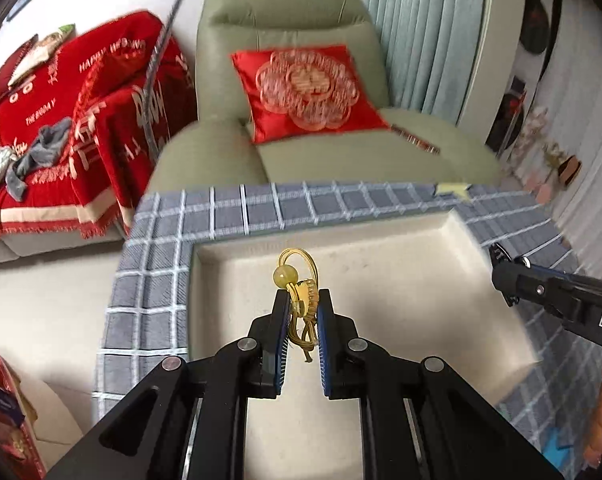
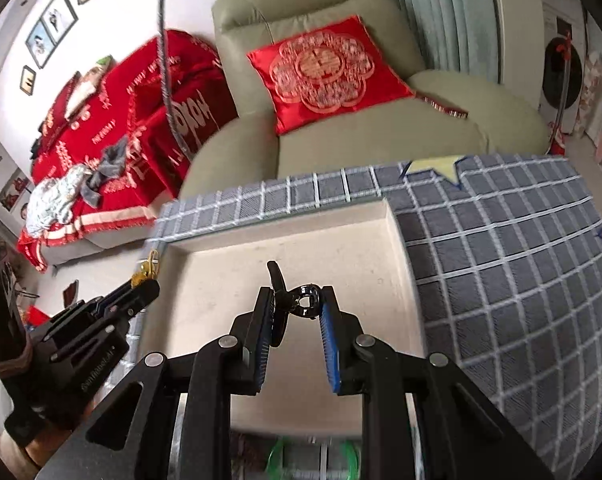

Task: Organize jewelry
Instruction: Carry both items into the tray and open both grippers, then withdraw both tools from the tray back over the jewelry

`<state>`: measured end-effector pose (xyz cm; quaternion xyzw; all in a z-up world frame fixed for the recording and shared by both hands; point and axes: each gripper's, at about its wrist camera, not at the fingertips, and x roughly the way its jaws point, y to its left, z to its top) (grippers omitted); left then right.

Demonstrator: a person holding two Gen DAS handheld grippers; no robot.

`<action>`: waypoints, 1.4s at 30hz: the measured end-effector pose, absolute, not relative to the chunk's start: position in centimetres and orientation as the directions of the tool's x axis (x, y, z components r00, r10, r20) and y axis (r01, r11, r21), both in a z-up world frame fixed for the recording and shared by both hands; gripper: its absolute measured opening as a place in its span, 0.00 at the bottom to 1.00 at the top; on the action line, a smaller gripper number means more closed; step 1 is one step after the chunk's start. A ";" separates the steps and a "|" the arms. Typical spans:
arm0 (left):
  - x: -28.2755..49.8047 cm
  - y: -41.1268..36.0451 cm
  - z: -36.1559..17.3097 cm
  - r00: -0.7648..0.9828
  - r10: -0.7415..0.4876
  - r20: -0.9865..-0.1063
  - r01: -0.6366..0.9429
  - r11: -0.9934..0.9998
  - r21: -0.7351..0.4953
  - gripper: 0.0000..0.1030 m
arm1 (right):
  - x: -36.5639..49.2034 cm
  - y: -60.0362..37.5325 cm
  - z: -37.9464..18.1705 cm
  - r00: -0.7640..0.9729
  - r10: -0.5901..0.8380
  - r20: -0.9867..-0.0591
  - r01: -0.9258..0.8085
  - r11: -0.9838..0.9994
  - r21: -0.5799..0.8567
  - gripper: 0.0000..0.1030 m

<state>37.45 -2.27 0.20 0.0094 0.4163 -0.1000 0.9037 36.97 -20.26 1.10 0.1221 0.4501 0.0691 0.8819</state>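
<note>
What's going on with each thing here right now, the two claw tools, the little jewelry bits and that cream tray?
left gripper: shut on the yellow bead cord, above the tray.
yellow bead cord: pinched between the pads, loop sticking up.
right gripper: shut on the dark ring piece, above the tray.
dark ring piece: held between the pads.
cream tray: on the checked cloth, nothing seen lying in it.
checked cloth: spread flat under the tray.

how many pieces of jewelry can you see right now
2. A yellow beaded cord piece is pinched in the left gripper, and a dark ring-shaped piece is pinched in the right gripper, both above the beige tray. Others may be hidden.
</note>
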 end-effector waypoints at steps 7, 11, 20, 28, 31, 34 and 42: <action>39.1 -3.0 -3.4 0.589 -0.142 -0.796 0.183 0.982 -0.040 0.27 | 39.8 -19.6 -4.0 0.531 0.198 -0.824 -0.002 0.973 0.233 0.24; 39.2 -3.6 -4.2 0.579 -0.113 -0.807 0.179 0.984 -0.009 0.27 | 39.8 -19.5 -5.3 0.514 0.187 -0.837 0.002 0.976 0.220 0.24; 39.3 -4.3 -4.7 0.573 -0.061 -0.817 0.170 0.984 0.045 0.27 | 39.6 -19.1 -5.6 0.517 0.192 -0.834 -0.013 0.976 0.217 0.33; 39.2 -4.1 -4.4 0.588 -0.042 -0.807 0.140 0.989 0.051 0.90 | 38.1 -20.5 -2.9 0.573 0.275 -0.772 0.010 0.939 0.343 0.56; 38.6 -4.3 -3.6 0.625 -0.056 -0.778 0.155 0.986 0.053 0.93 | 36.9 -21.2 -1.5 0.600 0.273 -0.752 0.020 0.934 0.356 0.56; 38.5 -4.4 -3.5 0.622 -0.049 -0.782 0.156 0.986 0.063 0.93 | 35.3 -22.1 -0.6 0.615 0.271 -0.740 0.042 0.926 0.375 0.57; 33.9 -2.3 0.5 0.693 -0.124 -0.710 0.176 0.984 0.000 1.00 | 29.8 -22.8 1.2 0.644 0.275 -0.714 0.052 0.915 0.400 0.80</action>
